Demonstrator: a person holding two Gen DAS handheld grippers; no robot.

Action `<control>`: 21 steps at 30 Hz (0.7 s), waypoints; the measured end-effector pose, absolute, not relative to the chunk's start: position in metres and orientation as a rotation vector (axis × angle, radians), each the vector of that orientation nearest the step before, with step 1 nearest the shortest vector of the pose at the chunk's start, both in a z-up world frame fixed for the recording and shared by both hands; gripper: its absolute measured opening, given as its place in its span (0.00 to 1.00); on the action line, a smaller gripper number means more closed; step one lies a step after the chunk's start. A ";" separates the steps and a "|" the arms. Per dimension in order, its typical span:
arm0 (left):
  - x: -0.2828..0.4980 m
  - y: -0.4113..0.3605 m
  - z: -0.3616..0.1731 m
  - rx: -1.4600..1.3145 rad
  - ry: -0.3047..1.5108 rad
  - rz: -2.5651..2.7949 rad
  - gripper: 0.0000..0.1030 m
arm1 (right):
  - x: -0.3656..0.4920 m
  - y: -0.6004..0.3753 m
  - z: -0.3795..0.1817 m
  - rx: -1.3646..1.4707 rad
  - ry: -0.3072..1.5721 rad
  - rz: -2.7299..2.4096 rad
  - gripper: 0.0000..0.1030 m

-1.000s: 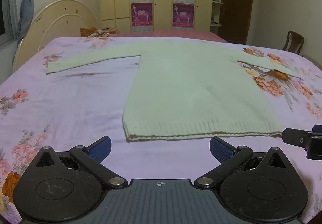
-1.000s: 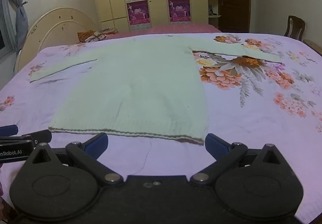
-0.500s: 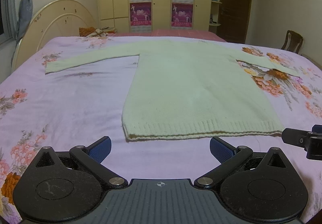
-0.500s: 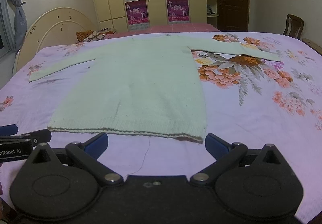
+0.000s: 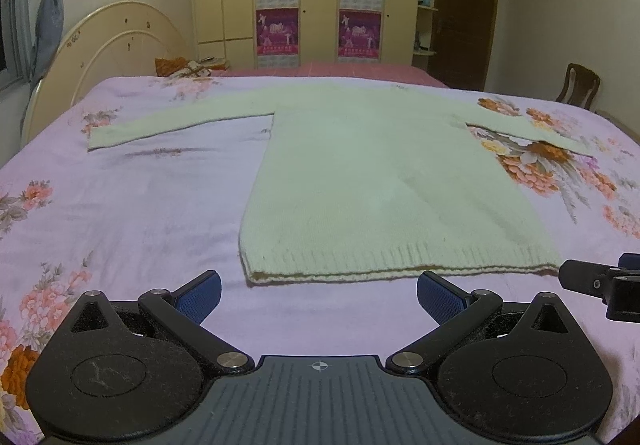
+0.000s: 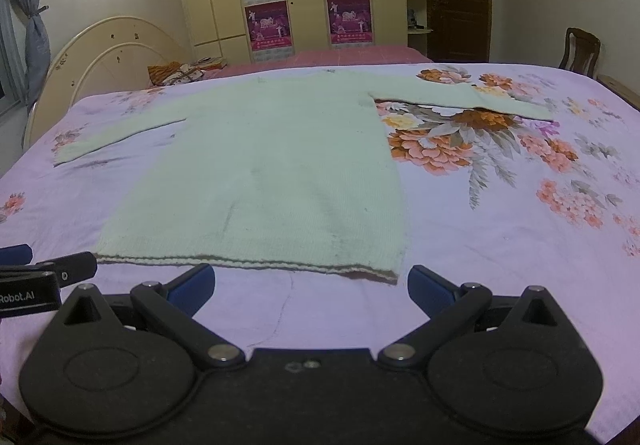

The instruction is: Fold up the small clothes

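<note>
A pale green knitted sweater (image 5: 380,181) (image 6: 272,173) lies flat on the bed, both sleeves spread out sideways, its ribbed hem nearest me. My left gripper (image 5: 318,291) is open just short of the hem's left part, nothing between its blue pads. My right gripper (image 6: 310,285) is also open, just short of the hem near its right corner, empty. Each gripper's tip shows at the edge of the other's view: the right gripper (image 5: 600,281), the left gripper (image 6: 44,271).
The bed carries a lilac floral sheet (image 5: 120,213) (image 6: 520,205). A cream headboard (image 5: 116,41) stands at the left, a wardrobe with posters (image 5: 320,1) behind, a wooden chair (image 5: 578,87) at the right. A small pile of cloth (image 6: 176,73) lies at the bed's far edge.
Both views have shifted only slightly; the hem sits a touch lower and nearer the right gripper. The sweater has not moved and both grippers stay open.
</note>
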State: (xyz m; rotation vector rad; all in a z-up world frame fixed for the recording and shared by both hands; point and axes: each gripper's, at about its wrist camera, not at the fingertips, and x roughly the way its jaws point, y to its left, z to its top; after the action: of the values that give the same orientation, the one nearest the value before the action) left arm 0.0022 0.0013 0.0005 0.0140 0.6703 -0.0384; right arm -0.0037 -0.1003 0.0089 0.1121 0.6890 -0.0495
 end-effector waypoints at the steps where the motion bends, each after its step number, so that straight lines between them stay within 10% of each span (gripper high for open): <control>1: 0.003 0.001 0.001 0.013 0.671 -0.039 1.00 | -0.003 -0.100 0.009 0.113 0.689 -0.049 0.99; 21: 0.003 -0.006 0.001 0.024 0.670 -0.035 1.00 | -0.003 -0.100 0.009 0.110 0.683 -0.043 0.99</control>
State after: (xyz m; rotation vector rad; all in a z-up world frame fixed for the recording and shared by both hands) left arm 0.0032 -0.0064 0.0005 0.0237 0.6702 -0.0351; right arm -0.0030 -0.0998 0.0093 0.1099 0.6833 -0.0435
